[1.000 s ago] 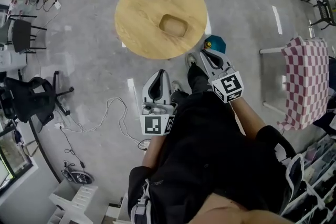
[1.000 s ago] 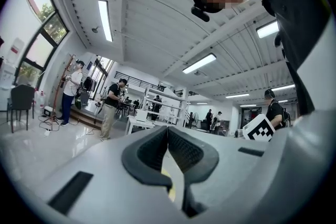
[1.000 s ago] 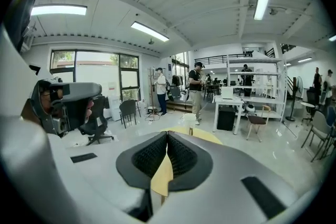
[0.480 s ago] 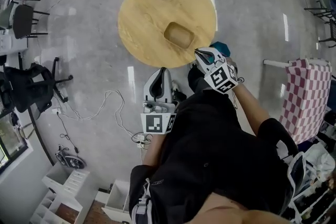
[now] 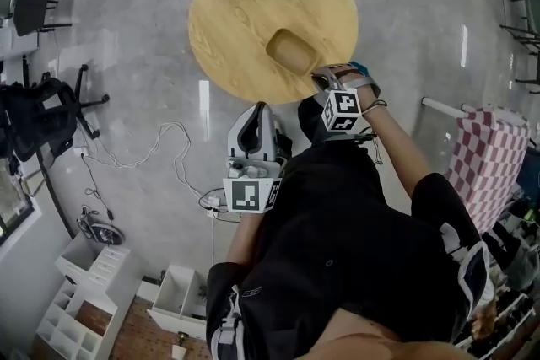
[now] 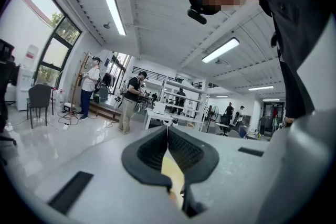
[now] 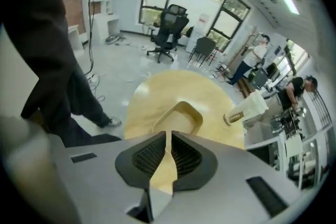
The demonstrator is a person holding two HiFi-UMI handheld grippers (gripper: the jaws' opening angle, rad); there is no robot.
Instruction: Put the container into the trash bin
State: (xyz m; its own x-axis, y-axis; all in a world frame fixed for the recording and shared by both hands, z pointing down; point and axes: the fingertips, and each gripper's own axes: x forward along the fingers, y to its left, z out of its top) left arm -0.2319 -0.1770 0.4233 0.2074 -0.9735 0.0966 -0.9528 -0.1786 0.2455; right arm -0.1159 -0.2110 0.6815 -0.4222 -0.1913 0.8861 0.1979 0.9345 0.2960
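Shiny grey floor (image 5: 143, 55), round pale wooden table (image 5: 228, 21) bearing tan tray-shaped container (image 5: 293, 51); left gripper (image 5: 260, 107) closed, empty; right gripper (image 5: 325, 80) barely parting, empty.

Teal obj (image 5: 361, 67) mostly hidden, beside table (image 5: 228, 21)

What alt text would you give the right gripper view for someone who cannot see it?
The right gripper, jaws shut and empty, points down at a brown container on a round wooden table. A paper cup stands beyond it.
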